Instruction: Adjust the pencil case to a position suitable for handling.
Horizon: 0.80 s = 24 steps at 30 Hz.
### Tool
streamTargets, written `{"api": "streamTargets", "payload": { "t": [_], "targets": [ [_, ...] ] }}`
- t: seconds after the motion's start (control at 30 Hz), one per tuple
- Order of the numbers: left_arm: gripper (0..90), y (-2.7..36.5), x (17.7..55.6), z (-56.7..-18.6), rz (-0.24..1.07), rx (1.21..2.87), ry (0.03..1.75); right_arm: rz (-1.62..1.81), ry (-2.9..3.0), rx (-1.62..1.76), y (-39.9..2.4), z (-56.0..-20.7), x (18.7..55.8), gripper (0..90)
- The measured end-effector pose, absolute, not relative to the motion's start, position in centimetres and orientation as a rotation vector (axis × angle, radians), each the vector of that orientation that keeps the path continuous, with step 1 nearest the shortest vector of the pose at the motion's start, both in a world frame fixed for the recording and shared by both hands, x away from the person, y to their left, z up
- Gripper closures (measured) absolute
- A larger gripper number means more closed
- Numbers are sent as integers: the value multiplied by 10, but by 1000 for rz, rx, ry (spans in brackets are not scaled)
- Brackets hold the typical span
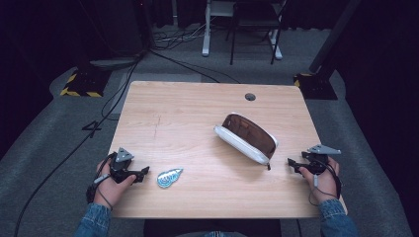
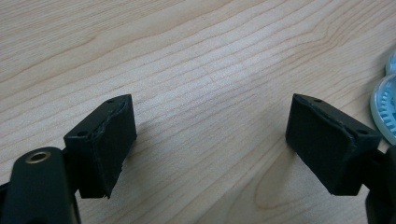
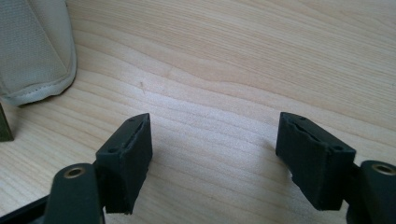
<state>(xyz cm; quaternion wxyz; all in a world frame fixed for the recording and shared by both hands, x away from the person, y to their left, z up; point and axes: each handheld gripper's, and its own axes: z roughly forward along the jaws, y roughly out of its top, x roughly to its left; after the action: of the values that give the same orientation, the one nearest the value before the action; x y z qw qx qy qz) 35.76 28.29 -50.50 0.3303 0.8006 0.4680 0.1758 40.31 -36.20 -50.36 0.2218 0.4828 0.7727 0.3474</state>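
A person sits at a pale wooden worktop [image 1: 188,108] with a hand-held gripper in each hand, both resting low on its near edge. The left hand-held gripper [image 1: 143,173] lies at the near-left, its jaws spread wide with nothing between them; in the left gripper view they frame bare wood grain, and the rim of a small blue-and-white patterned item [image 2: 385,105] shows just off the right-hand pad. From above, that leaf-shaped item [image 1: 169,177] lies flat just beside the left jaws, apart from them, the nearest thing to that tool and the likely first thing to be picked up.

The right hand-held gripper [image 1: 292,164] sits at the near-right, also wide and empty, pointing inward toward a white-and-brown zippered pouch [image 1: 247,136]. The pouch lies on its side right of centre, set at a slant, its zipper pull trailing off the near end close to the right jaws but not touching them. In the right gripper view a pale fabric corner of the pouch [image 3: 35,51] shows at upper left.

The layout suggests a start position: each tool parked beside the thing it would handle, the small item near the left, the pouch near the right, perhaps so that one can be slipped into the other. Nothing is gripped yet.
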Motion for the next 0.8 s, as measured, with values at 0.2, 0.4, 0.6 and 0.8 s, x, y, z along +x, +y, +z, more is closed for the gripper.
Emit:
{"api": "streamTargets", "payload": {
  "t": [0.2, 0.4, 0.6, 0.8],
  "targets": [
    [166, 283, 358, -505, 460, 2093, 1224, 961, 2138, 1334, -362, -504, 403, 277],
    [167, 283, 358, -505, 464, 2097, 1220, 961, 2138, 1335, -362, -504, 403, 276],
    [166, 283, 358, -505, 458, 2092, 1222, 965, 2139, 1337, -362, -503, 403, 277],
    [167, 283, 358, -505, 464, 2098, 1219, 966, 2139, 1337, -362, -503, 403, 277]
  ]
}}
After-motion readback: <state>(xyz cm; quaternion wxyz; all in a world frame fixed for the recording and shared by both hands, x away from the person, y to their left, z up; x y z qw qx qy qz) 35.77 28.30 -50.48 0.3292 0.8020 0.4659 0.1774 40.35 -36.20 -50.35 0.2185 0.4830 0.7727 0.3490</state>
